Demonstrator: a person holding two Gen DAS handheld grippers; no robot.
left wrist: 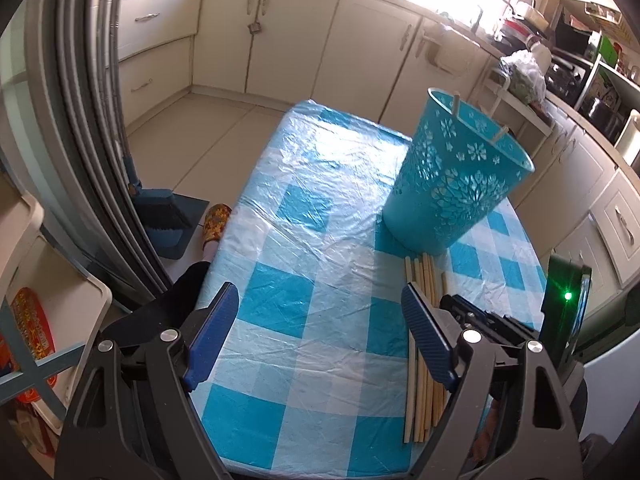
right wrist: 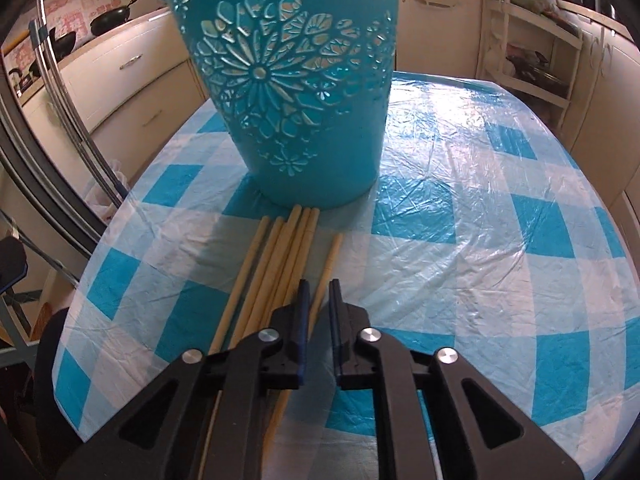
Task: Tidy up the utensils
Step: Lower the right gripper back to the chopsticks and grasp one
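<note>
Kitchen with cream cabinets, checkered blue surface (right wrist: 460, 248). Right tongs (right wrist: 318, 288) tilt down, pinched onto one chopstick (right wrist: 329, 264) beside the bundle (right wrist: 276, 256), just near of the teal basket (right wrist: 288, 92). Left tongs (left wrist: 320, 300) hover wide, empty, bundle at their right.

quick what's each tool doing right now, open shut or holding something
left tool: open, nothing between its fingers.
right tool: closed on one chopstick at the edge of the pile by the blue basket.
</note>
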